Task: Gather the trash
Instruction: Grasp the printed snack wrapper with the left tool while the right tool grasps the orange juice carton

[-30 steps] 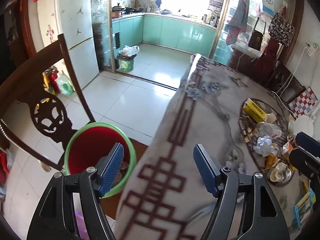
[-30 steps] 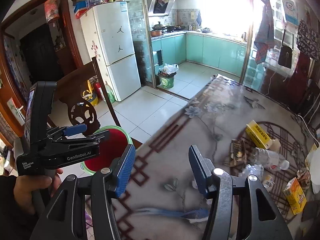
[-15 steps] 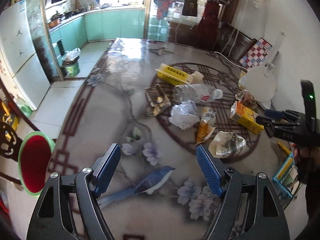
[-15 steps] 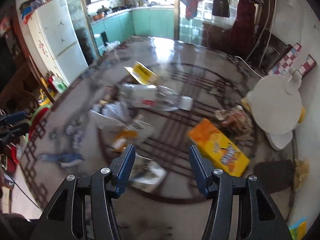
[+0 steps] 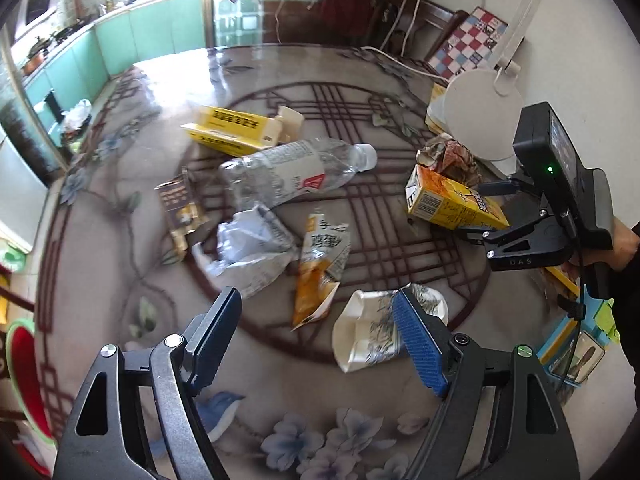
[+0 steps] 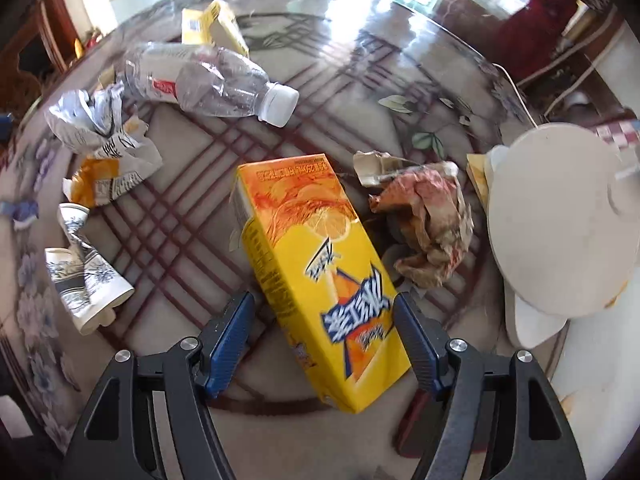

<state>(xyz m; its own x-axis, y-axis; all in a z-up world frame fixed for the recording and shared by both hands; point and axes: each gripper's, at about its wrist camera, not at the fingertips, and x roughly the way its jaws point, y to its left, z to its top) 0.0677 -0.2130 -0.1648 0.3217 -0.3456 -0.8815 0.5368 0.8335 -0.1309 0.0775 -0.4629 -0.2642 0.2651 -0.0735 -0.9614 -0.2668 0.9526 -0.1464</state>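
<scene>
Both grippers have swung away from the floor and the red bin they faced a second ago and now look down on the littered tabletop. Right gripper (image 6: 324, 336) has its jaws spread wide, one on each side of the near end of the yellow juice carton (image 6: 316, 264), which lies flat on the patterned table (image 6: 360, 92); the right pad appears to be just touching the carton's edge, the left one stands clear of it. Left gripper (image 5: 318, 340) is likewise open and grips nothing, hovering above a crushed paper cup (image 5: 372, 332) that sits just ahead of its right finger. Farther out lie an orange snack wrapper (image 5: 320, 264), a crumpled white bag (image 5: 250, 248), a clear plastic bottle (image 5: 292, 176), a yellow box (image 5: 236, 132) and a brown wad of paper (image 6: 428, 224) beside a white round stand (image 6: 560, 220). The carton looks empty or nearly so, judging by its dented side, so it should be light, with stiff cardboard walls that will buckle under a hard squeeze and a glossy skin that may slip. Taking it across its narrow width near the closest end, with moderate pressure, seems the best hold. The cup is already flattened, soft and very light; pinching its folded wall should do.
</scene>
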